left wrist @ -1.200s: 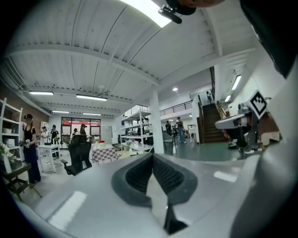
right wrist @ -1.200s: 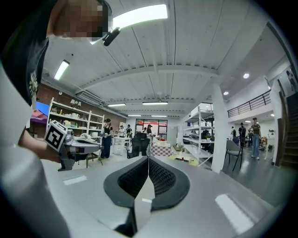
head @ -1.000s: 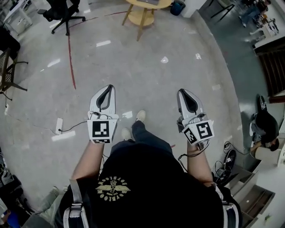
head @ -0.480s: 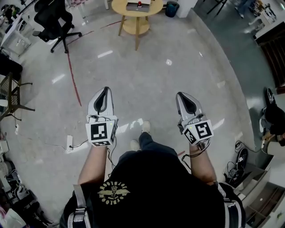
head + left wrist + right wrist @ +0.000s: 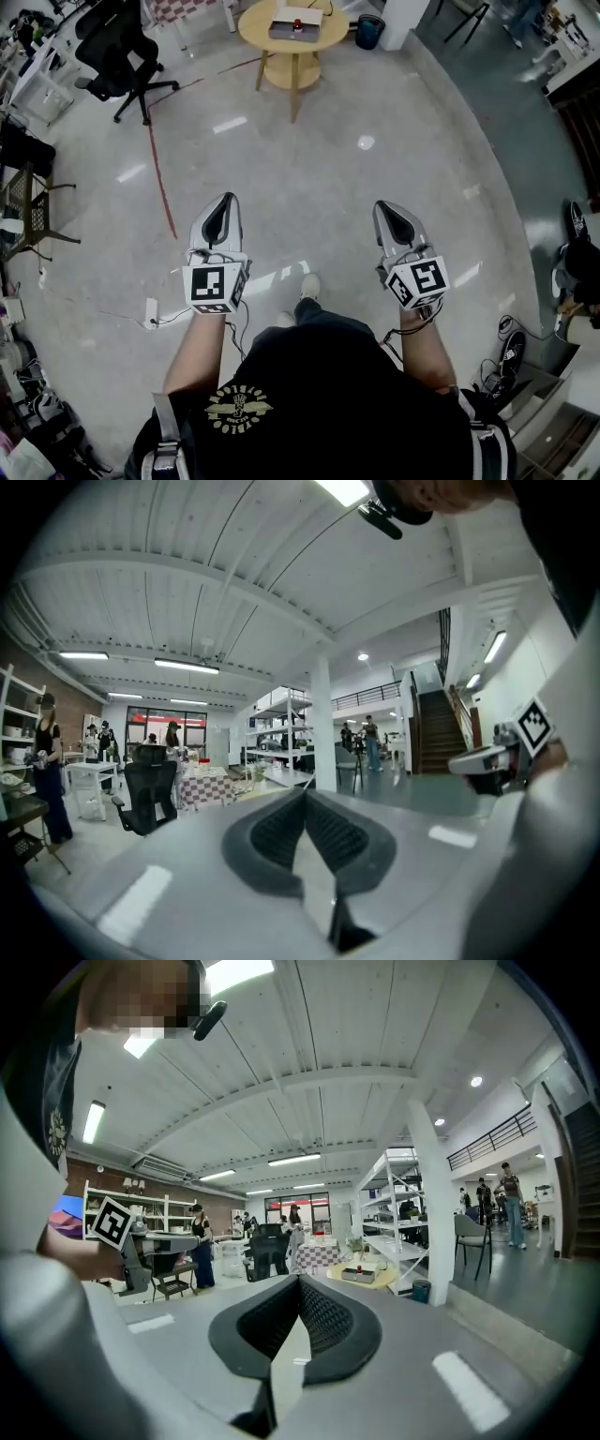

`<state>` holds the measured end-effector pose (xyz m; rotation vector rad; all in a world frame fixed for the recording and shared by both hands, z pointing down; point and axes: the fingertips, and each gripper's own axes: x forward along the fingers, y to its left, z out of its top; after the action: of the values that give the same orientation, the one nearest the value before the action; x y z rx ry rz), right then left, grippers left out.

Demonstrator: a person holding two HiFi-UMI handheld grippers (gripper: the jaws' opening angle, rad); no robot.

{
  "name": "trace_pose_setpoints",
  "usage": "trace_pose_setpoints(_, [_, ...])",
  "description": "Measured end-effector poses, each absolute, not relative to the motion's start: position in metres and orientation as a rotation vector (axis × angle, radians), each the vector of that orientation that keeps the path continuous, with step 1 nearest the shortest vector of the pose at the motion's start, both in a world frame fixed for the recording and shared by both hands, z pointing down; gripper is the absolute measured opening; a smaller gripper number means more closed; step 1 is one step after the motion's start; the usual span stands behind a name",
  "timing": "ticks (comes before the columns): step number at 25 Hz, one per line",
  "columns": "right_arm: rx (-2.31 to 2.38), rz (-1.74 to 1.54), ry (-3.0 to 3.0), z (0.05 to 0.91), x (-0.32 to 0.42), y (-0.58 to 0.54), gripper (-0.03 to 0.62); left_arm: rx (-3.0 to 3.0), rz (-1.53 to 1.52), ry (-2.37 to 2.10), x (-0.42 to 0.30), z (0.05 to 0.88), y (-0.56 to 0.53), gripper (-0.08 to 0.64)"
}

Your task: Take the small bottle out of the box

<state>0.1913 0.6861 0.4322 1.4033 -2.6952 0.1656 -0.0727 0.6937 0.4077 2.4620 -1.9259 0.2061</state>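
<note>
Open floor (image 5: 375, 178); round table (image 5: 292, 47) beyond

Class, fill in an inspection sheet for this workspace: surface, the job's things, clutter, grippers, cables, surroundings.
Surface: round wooden table far ahead across the glossy floor, probably out of reach from here.
Job's things: grey box on the table, something red in it; too small to confirm a bottle.
Clutter: blue bin beside the table; shoes on the floor at the right.
Grippers: left gripper and right gripper both shut, nothing between the jaws, held out over the floor.
Cables: power strip with its lead on the floor at the left.
Surroundings: office chair, red floor line, shelving.
</note>
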Motion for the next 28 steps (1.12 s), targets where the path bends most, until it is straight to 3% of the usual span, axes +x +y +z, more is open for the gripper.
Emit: trace_pose_setpoints(28, [1.402,0.412,-2.702,0.46,0.242,0.629,0.009,2.345,0.292,-2.026,-0.069,0.39,0.671,0.0])
